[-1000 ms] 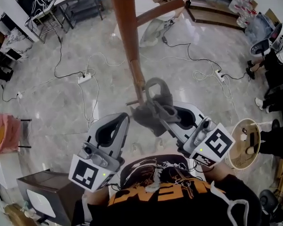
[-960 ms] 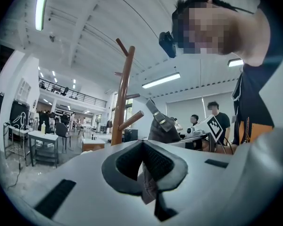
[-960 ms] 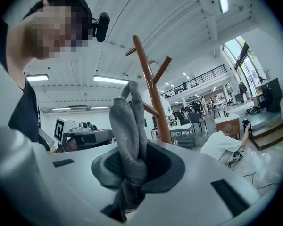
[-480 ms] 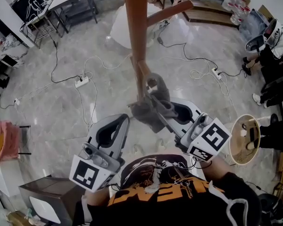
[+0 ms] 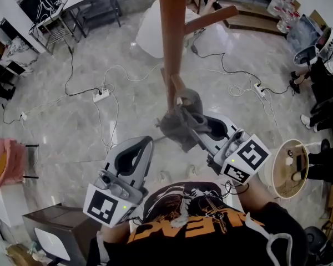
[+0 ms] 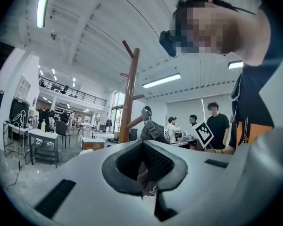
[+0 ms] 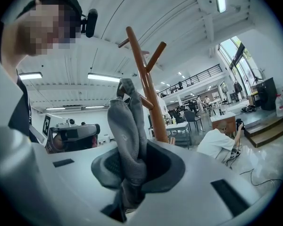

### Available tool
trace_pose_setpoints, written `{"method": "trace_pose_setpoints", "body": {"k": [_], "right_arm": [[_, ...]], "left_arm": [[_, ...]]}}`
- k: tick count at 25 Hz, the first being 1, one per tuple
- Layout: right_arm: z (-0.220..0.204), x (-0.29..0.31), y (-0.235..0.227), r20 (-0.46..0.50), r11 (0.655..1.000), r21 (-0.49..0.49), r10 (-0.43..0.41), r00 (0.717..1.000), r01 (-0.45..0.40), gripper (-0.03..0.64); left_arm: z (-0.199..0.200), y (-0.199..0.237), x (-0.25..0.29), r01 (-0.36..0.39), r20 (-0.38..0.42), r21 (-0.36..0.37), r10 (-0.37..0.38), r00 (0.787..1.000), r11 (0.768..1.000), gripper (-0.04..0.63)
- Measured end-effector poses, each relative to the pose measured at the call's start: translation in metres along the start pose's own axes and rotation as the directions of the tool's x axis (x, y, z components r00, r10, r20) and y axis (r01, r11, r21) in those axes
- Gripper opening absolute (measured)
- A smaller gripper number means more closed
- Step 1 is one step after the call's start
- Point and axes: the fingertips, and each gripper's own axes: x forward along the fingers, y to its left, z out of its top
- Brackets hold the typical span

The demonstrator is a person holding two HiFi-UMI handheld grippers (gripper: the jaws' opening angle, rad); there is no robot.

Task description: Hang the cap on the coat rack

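Nearest the person, the left gripper (image 5: 134,158) hangs idle, its jaws together on nothing, kept clear of the work. Beside it the right gripper (image 5: 195,131) is clamped on the grey cap (image 5: 182,121). It pinches the folded fabric so the strap loop stands up toward a short peg (image 5: 176,86) on the coat rack (image 5: 172,37). I can't tell whether the cap is hooked yet. Beyond, a power strip (image 5: 101,95) and cables lie on the marble floor (image 5: 55,126).

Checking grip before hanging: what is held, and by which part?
Right gripper clamps the grey cap by its bunched fabric; left gripper holds nothing.
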Motion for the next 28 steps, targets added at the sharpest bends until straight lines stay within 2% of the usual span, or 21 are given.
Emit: {"method": "trace_pose_setpoints", "body": {"k": [15,22,28], "right_arm": [[-0.019,0.027,-0.022,-0.008,1.000,0.011,-0.004,1.000,0.004,0.072],[-0.029,0.031,-0.037,0.012,0.996,-0.050,-0.078,0.997,0.079,0.072],[-0.041,0.040,-0.042,0.003,0.992,-0.075,-0.097,0.995,0.097,0.072]], "left_arm": [[-0.007,0.010,-0.010,-0.031,-0.007,-0.016,0.031,1.000,0.999,0.023],[-0.006,0.012,-0.012,-0.052,0.002,-0.020,0.052,0.999,0.998,0.023],[-0.006,0.017,-0.012,-0.055,0.000,-0.021,0.055,0.998,0.998,0.023]]}}
